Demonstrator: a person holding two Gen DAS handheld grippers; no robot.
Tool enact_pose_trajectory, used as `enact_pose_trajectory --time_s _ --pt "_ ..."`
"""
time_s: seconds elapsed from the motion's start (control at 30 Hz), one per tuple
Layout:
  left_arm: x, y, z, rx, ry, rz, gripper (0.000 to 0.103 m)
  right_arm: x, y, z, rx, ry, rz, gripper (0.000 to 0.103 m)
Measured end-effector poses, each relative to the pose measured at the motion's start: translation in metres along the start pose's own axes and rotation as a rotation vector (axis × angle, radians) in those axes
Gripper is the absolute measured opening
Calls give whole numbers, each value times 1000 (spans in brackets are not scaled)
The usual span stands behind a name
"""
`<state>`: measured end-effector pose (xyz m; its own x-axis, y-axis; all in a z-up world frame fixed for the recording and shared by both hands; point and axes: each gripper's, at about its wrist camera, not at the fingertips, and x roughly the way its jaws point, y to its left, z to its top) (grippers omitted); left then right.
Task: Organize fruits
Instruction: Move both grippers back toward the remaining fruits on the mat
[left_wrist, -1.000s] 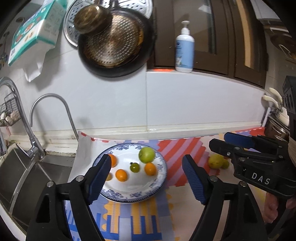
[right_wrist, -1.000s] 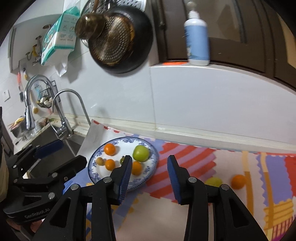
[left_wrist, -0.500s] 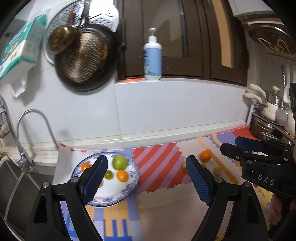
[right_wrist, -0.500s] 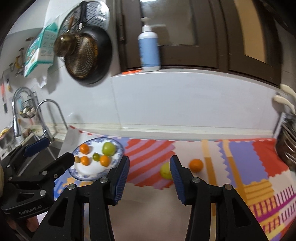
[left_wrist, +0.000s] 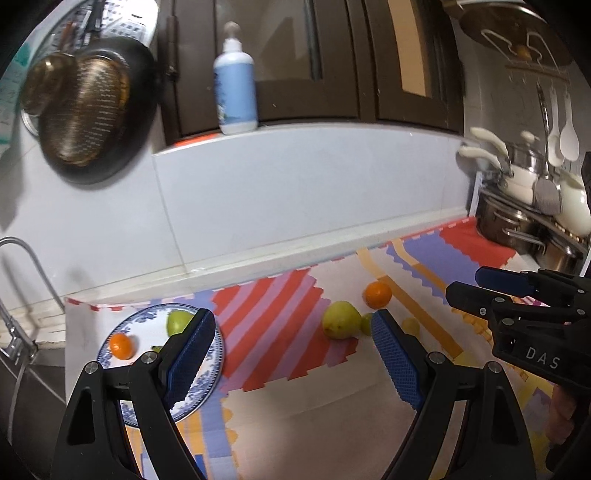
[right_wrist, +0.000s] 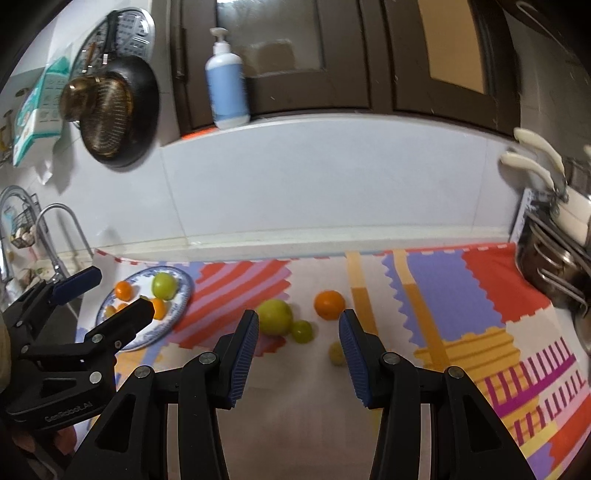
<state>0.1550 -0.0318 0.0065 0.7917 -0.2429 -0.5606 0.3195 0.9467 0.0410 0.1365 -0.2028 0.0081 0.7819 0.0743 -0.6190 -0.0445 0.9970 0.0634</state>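
A blue-patterned plate (right_wrist: 181, 306) at the left of the mat holds a green apple (right_wrist: 164, 285) and small oranges (right_wrist: 123, 290); it also shows in the left wrist view (left_wrist: 218, 354). Loose on the mat lie a large yellow-green fruit (right_wrist: 275, 316), a small green fruit (right_wrist: 302, 331), an orange (right_wrist: 328, 304) and a small yellow fruit (right_wrist: 335, 352). My right gripper (right_wrist: 298, 350) is open and empty, just short of these fruits. My left gripper (left_wrist: 293, 354) is open and empty, between the plate and the large fruit (left_wrist: 341, 319).
A patterned mat (right_wrist: 461, 295) covers the counter. A sink and tap (right_wrist: 55, 236) lie left. Steel pots (right_wrist: 554, 266) stand at the right. A pan (right_wrist: 114, 118) hangs on the wall and a lotion bottle (right_wrist: 225, 85) stands on the ledge.
Both grippers have swung right, from over the plate toward the loose fruits. The right gripper's jaws now stand wider apart. The fruits have not moved.
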Motion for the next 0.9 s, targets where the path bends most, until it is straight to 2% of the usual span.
enact_pose_trajectory --time_s 0.5,0.9 --pt "75 -8 -8 66 101 -54 87 68 -29 -24 78 146 -36 46" --pt "135 -13 -13 98 168 -193 86 114 -36 -39 104 235 -49 46"
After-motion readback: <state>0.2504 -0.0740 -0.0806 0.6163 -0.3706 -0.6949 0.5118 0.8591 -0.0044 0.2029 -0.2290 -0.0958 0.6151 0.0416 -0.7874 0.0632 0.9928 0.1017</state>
